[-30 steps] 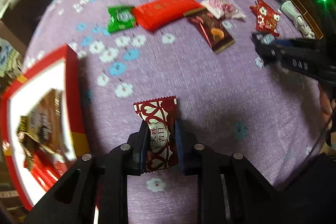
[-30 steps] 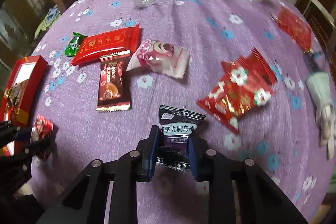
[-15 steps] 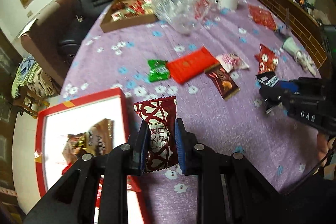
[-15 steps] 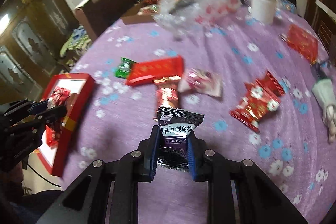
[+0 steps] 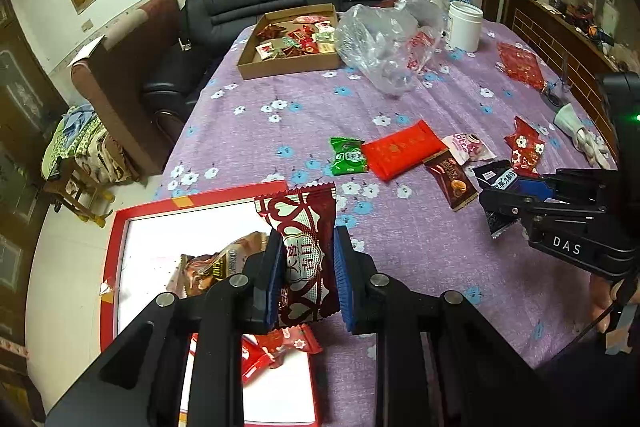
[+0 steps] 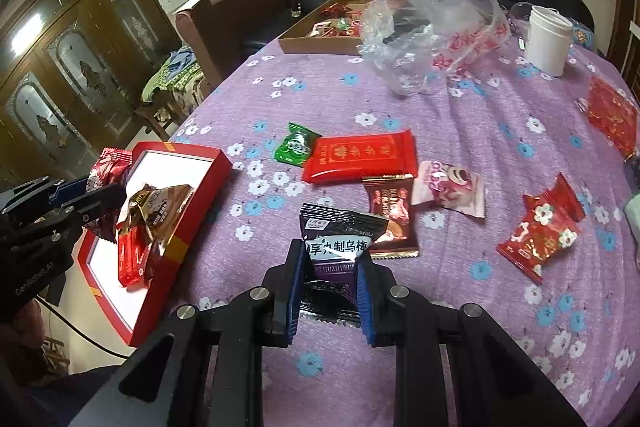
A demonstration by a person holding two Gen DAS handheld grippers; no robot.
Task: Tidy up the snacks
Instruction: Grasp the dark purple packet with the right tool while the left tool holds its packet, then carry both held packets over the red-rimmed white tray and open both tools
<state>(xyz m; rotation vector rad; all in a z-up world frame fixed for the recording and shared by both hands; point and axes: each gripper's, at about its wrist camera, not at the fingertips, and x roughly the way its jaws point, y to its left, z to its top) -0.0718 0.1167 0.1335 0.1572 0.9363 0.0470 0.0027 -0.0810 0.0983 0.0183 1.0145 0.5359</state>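
1. left hand-held gripper is clamped narrow on a dark-red patterned snack packet; packet stands upright between the pads, top edge fanned out above them
2. change over the last second: that packet has come up off the purple desk and now hangs over the right edge of the red box at the near left corner of the desk. earlier the box was only a sliver at the left of this view; now its white floor sits right under the packet
3. right hand-held gripper is clamped narrow on a black plum packet, also lifted clear of the desk. it has swung left too: the box has grown from a small shape at the far left of the right wrist view to a large one
4. box already holds a brown foil packet and a red packet, with white floor free at the far end
5. meaning: both picks look done and both packets are in transit to the box. left is nearly at its drop point, right trails with open desk between it and the box
6. loose on the desk: green packet, long red packet, brown packet, pink packet, red flower packet
7. risk, my read: both grippers converge on one small box, so drops are best staggered
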